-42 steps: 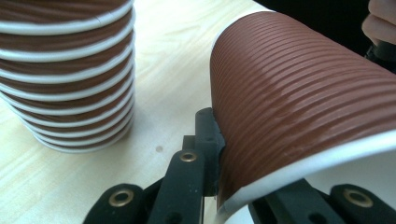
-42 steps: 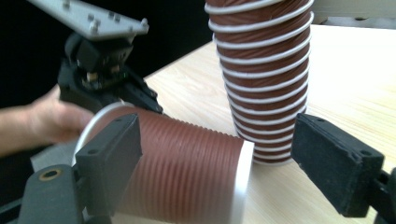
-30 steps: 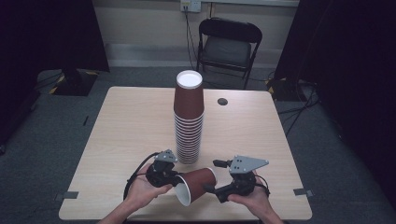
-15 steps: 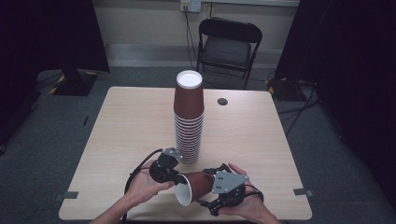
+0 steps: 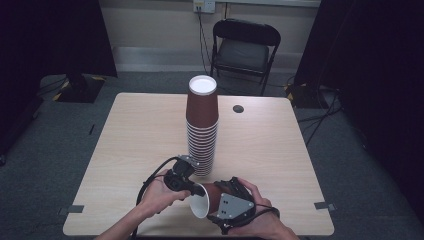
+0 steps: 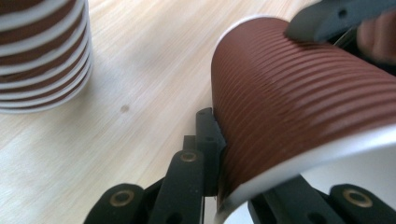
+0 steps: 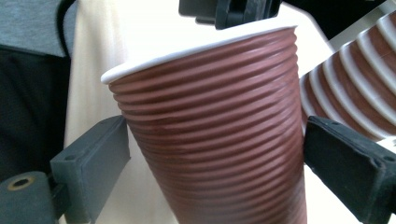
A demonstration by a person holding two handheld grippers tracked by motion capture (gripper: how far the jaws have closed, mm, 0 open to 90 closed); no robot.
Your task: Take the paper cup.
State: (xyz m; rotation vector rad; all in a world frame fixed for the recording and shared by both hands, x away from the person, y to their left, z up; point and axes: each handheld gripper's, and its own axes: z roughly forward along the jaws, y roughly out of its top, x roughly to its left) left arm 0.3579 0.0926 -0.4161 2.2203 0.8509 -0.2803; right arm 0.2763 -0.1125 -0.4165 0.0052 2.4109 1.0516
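A ribbed brown paper cup (image 5: 201, 204) lies on its side just above the table's front edge, its white mouth toward the person. My left gripper (image 5: 192, 189) is shut on the cup's rim (image 6: 299, 116), one jaw outside the wall and one inside (image 6: 219, 140). My right gripper (image 5: 218, 194) straddles the cup's body (image 7: 210, 140). Its jaws have just been opening, and its pads (image 7: 93, 154) now stand at the cup's two sides without pressing on it. A tall stack of the same cups (image 5: 202, 130), upside down, stands behind mid-table.
The wooden table (image 5: 280, 150) has a small black round cap (image 5: 238, 108) at its back right. A black folding chair (image 5: 244, 47) stands beyond the far edge. Grey tape marks (image 5: 322, 205) sit at the front corners.
My right gripper has moved left and tilted, so its jaws now stand around the cup's body. The left gripper has kept the cup's rim and stayed in place.
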